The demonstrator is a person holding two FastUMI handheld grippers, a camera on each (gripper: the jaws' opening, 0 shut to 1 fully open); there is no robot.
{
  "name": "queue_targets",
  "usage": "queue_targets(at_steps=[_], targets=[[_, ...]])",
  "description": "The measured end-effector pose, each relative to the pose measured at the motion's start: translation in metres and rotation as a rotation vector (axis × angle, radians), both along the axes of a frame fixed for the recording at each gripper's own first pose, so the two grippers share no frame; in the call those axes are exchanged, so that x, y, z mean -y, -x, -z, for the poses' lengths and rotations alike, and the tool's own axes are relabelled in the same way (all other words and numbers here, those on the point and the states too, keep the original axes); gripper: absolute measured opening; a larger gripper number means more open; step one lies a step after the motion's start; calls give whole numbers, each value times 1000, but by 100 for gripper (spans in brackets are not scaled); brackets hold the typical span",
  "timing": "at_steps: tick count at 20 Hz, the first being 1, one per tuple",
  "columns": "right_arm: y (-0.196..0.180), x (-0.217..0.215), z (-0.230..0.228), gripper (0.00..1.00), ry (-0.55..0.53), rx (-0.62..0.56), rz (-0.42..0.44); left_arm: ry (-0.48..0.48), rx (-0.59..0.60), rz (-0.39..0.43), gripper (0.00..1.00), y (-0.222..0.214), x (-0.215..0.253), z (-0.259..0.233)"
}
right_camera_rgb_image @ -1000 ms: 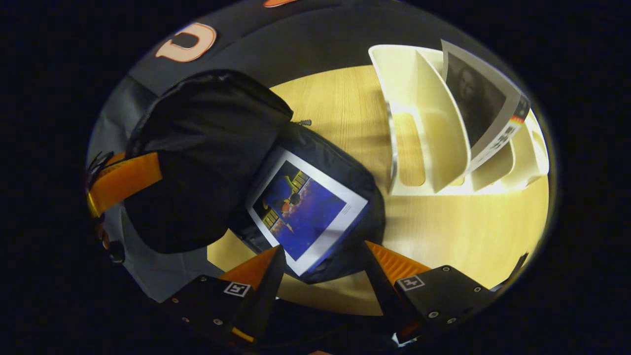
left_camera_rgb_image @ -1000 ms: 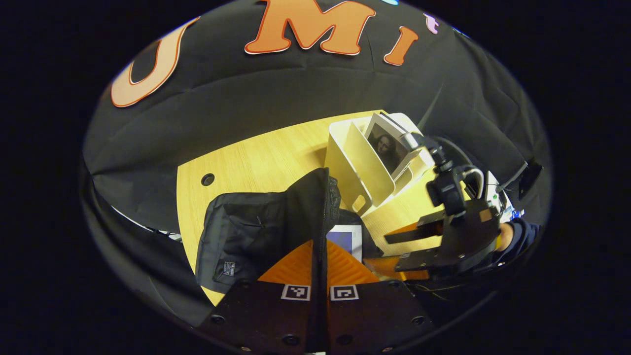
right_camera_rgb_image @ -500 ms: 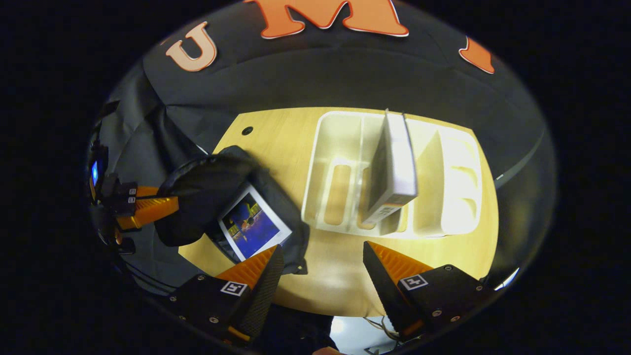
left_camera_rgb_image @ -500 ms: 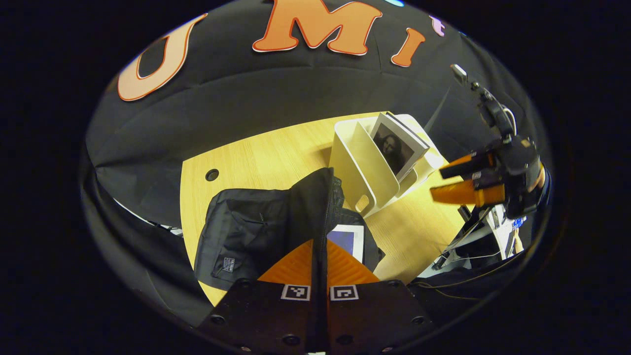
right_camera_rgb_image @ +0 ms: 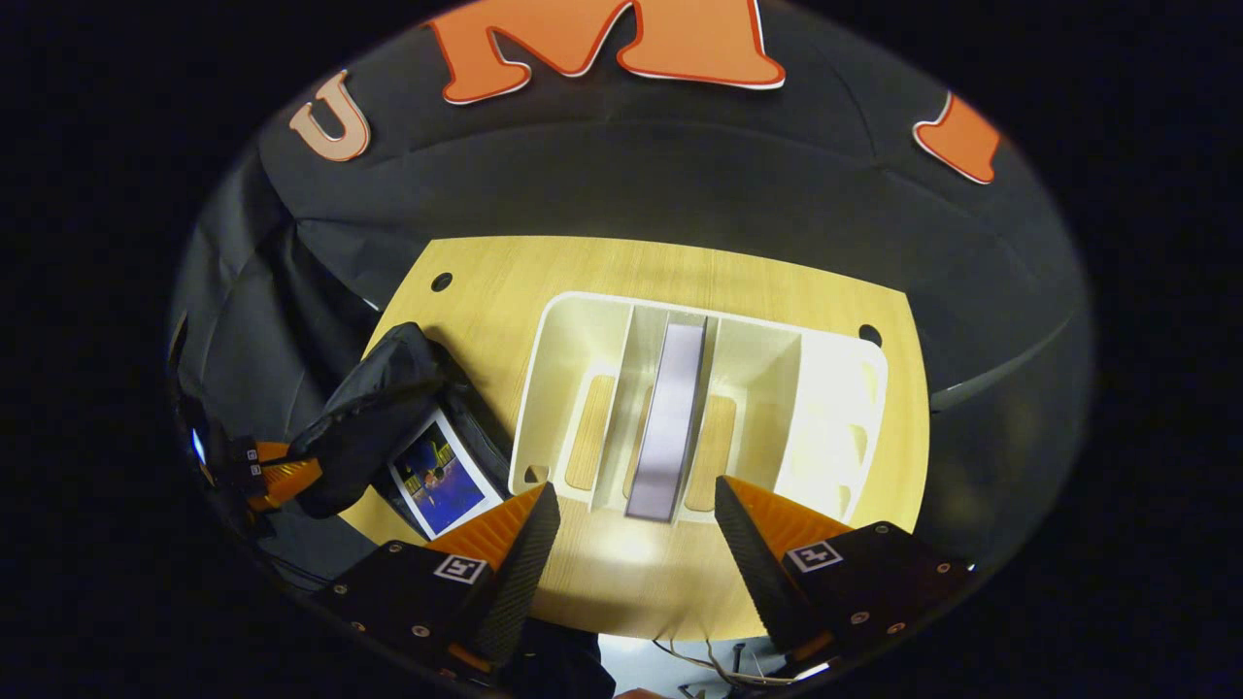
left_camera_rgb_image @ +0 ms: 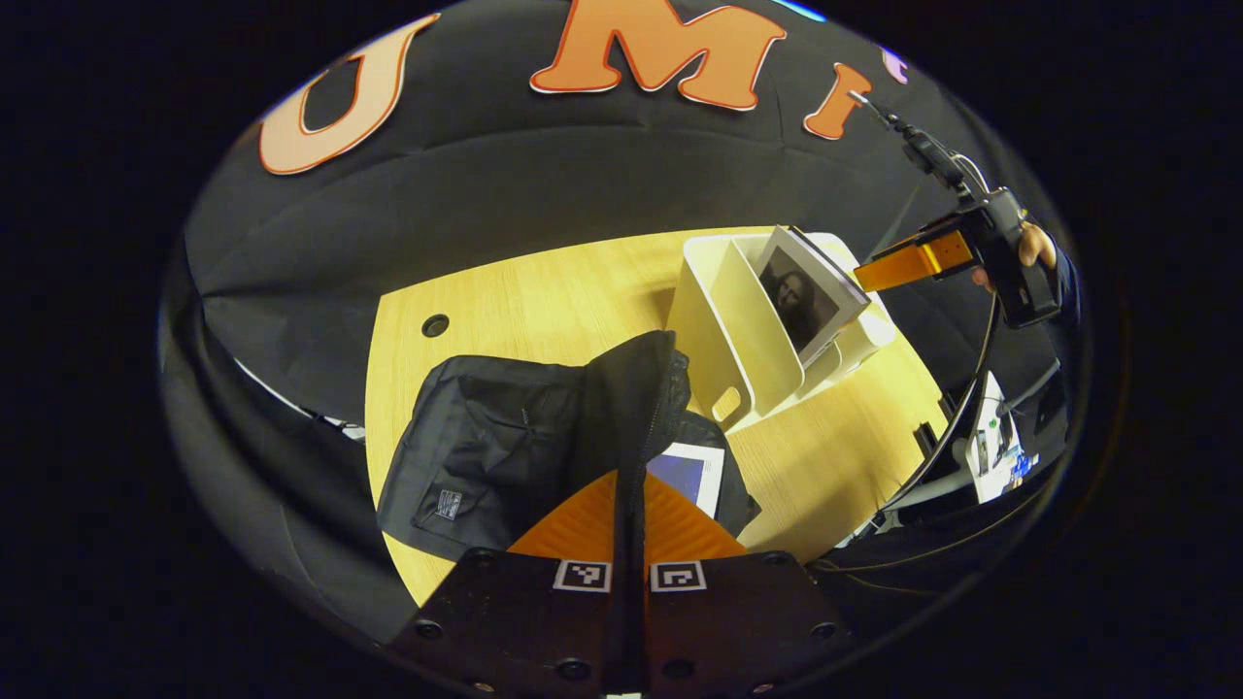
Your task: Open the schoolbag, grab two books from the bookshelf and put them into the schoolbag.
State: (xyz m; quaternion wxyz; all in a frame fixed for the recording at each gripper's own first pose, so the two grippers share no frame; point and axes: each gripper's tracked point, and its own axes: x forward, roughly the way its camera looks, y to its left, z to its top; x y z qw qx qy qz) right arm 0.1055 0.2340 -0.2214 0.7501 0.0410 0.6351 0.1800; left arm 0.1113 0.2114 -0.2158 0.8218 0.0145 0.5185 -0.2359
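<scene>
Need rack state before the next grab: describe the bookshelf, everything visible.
The bookshelf is a cream-white rack, plastic by its look, with upright dividers forming several slots and oblong cut-outs in its floor. It stands on the wooden table, right of the black schoolbag. One book stands in a middle slot, leaning on a divider in the left gripper view; the other slots look empty. The right tongs hang open above its front edge, touching nothing.

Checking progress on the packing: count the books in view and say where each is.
2. One book lies in the open schoolbag; the other book stands in the bookshelf. More may be hidden inside the bag.
</scene>
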Motion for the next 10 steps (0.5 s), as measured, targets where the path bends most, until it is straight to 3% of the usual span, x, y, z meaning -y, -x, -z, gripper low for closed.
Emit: queue_targets(at_steps=[3, 6, 10], targets=[[-13, -1, 33, 96, 29, -57, -23, -23, -18, -35, 1, 2, -3, 2], [-18, -12, 54, 94, -7, -168, 17, -45, -32, -62, 1, 5, -4, 2], [-31, -8, 77, 76, 17, -199, 33, -52, -56, -100, 1, 9, 1, 2]])
